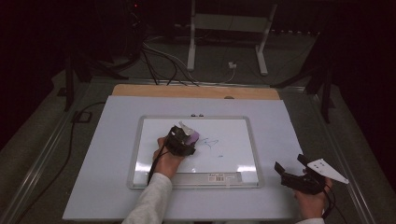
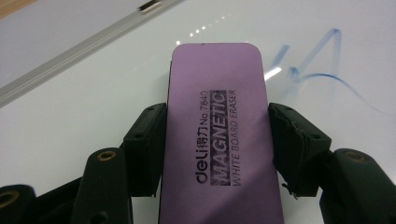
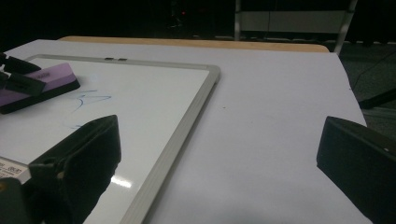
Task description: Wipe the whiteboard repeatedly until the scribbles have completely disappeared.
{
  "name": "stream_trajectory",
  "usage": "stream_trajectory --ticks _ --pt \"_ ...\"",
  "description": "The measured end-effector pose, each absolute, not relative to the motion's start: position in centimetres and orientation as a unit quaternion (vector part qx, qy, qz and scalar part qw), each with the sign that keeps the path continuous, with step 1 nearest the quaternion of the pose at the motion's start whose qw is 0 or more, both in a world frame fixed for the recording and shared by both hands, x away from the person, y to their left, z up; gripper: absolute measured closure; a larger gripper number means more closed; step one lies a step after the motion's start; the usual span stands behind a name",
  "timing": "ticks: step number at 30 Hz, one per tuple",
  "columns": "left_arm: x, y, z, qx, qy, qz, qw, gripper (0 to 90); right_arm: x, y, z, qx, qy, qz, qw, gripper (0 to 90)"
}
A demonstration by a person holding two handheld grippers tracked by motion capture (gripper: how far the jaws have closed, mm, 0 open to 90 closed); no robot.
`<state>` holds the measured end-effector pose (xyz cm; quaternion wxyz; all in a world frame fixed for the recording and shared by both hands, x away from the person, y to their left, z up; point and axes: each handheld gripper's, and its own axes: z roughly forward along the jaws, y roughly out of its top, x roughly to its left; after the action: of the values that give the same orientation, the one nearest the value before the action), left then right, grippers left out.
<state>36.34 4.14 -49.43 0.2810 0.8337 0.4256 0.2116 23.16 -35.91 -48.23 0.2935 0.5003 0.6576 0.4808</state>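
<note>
Purple whiteboard eraser (image 2: pixel 219 135) sits clamped between the two black jaws of the left gripper (image 2: pixel 217 140), one pad pressed against each long side, so the jaws are partly closed around its width. Printed on its top are "deli", "No 7840", "MAGNETIC" and "WHITE BOARD ERASER". The near end of the eraser is cut off by the bottom edge of the left gripper view, and whether its underside touches the board cannot be seen from there. Just beyond and to the right of the jaws lies a blue marker scribble (image 2: pixel 317 70) on the whiteboard (image 2: pixel 93 107); the stroke fades out toward the right edge. In the high view the left gripper (image 1: pixel 186 138) is over the middle of the board, the eraser mostly hidden by gripper and hand, with the scribble (image 1: pixel 210 142) just beside it.

The right gripper (image 3: pixel 219 154) has its jaws standing wide apart with nothing between them, over the pale table cover (image 3: pixel 271 130) and beside the board's silver frame (image 3: pixel 187 126). Both jaws are cut off by the frame edges. From the high view it (image 1: pixel 295 169) rests well apart from the board, off its right-hand corner. The room behind the table is too dark to make out beyond some metal legs and cables
</note>
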Motion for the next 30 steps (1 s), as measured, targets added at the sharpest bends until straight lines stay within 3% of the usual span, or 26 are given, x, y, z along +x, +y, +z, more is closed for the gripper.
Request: stream_trajectory --ticks 4,10,14,24,30 --pt "36.1 3.0 -49.5 0.843 0.409 0.186 0.298 42.0 23.2 -35.8 -48.3 0.499 0.659 0.48 0.293 0.1" --pt "33.8 -1.2 -49.4 0.878 0.326 0.147 0.318 42.0 23.2 -35.7 -48.3 0.499 0.66 0.479 0.292 0.1" --pt "32.8 -2.7 -49.3 0.891 0.288 0.147 0.319 42.0 23.1 -35.9 -48.2 0.499 0.659 0.48 0.294 0.1" --pt "36.7 1.5 -49.3 0.854 0.39 0.178 0.293 42.0 23.0 -36.1 -48.2 0.501 0.656 0.481 0.296 0.1" --pt "37.9 2.0 -49.3 0.839 0.427 0.185 0.28 42.0 23.0 -35.9 -48.2 0.499 0.658 0.48 0.295 0.1"
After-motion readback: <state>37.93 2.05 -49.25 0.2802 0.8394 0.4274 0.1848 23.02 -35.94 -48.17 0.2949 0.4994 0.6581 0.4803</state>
